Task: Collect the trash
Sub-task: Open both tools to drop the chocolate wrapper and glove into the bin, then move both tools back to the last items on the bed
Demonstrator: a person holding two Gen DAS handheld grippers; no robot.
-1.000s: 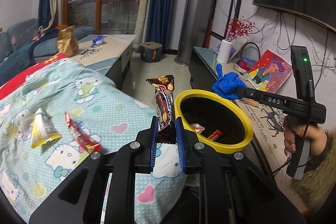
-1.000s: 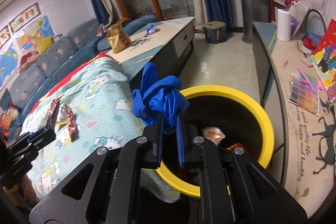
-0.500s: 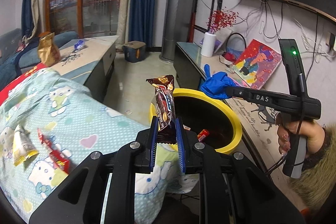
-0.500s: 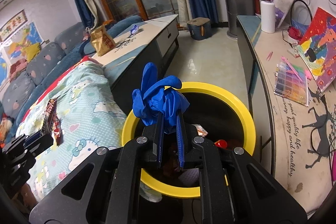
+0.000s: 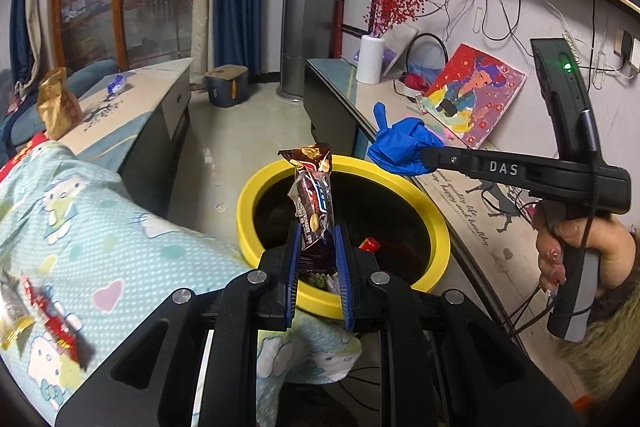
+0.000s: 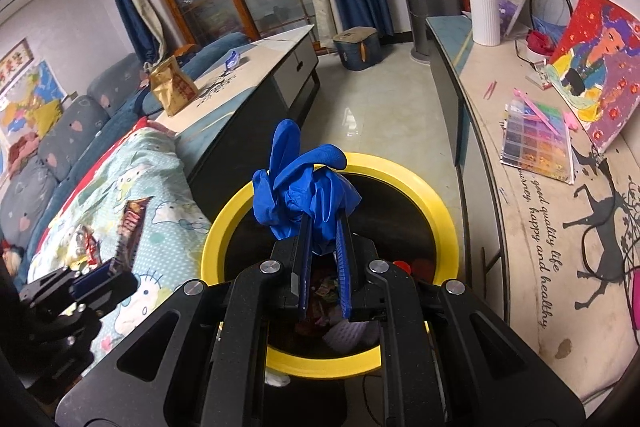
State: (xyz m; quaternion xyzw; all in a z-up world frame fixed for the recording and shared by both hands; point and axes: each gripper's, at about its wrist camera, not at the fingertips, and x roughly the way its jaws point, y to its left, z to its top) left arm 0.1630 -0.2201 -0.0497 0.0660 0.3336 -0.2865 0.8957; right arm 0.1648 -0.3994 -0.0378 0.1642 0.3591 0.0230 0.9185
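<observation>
Nearest in the left wrist view, the left gripper [image 5: 316, 259] has its blue pads pinched on the lower end of a brown snack wrapper [image 5: 313, 199], which stands upright over the near rim of the yellow-rimmed trash bin [image 5: 434, 223]. In the right wrist view the right gripper [image 6: 323, 247] is clamped on a crumpled blue glove [image 6: 306, 187], its jaws only narrowly apart, the glove bunched above the bin's opening. Down inside the bin lie scraps of red and pale litter [image 6: 404, 265].

To the left of the bin a pale blue cartoon-print blanket [image 5: 120, 235] covers a seat, and on it lie a red wrapper [image 5: 54, 323] and a yellowish packet [image 5: 12, 319] at the frame's edge. To the right a person's hand [image 5: 576, 247] grips the right gripper's handle beside a long counter [image 6: 532, 219]. Farther off, a gold bag [image 5: 56, 105] stands on a low table [image 5: 132, 103], and a white vase [image 5: 370, 59] sits at the far end of the counter.
</observation>
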